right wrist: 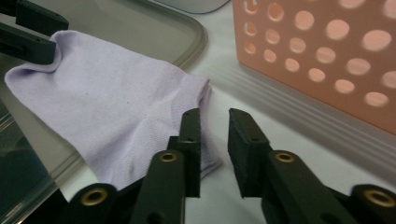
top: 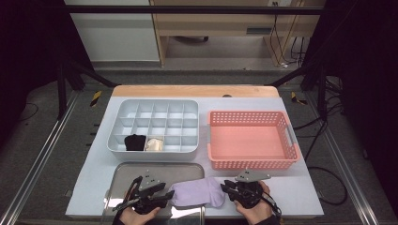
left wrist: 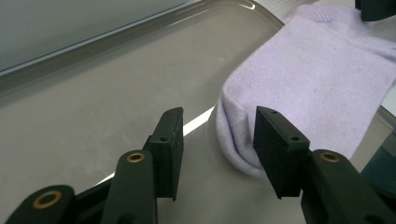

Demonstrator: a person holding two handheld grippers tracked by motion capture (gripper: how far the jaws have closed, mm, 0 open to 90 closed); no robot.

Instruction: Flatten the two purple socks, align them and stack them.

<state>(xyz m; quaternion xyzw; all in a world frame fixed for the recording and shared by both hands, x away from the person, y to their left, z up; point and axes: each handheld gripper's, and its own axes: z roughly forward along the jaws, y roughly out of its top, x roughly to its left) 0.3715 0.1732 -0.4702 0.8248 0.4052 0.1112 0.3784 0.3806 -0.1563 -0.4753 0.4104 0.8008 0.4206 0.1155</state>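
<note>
A: High view. A lilac sock [top: 197, 192] is seen lying flat at the near edge of the surface [top: 300, 197], half on the metal tray [top: 141, 169], half off it. The left gripper [top: 165, 196] is set at one end of the sock, the right gripper [top: 226, 188] at the other. Behind stand a grey divider box [top: 155, 150] with a black roll [top: 135, 142] and a cream roll [top: 154, 144] in its front cells, and a pink basket [top: 253, 164].

B: Left gripper view?

A: The jaws are held about half apart. The rounded end of the sock sits against the inner face of one jaw; no pinch is made out, and bare tray is seen between the jaws.

B: Right gripper view?

A: The jaws are parted by a narrow gap, with nothing in it. The sock's open end lies just beside and under one jaw, not clamped.

B: Step in hand?

A: Judged as laying the sock out for folding or rolling, as with the two in the box. Next, each end would need to be caught between the jaws before anything is lifted.
</note>
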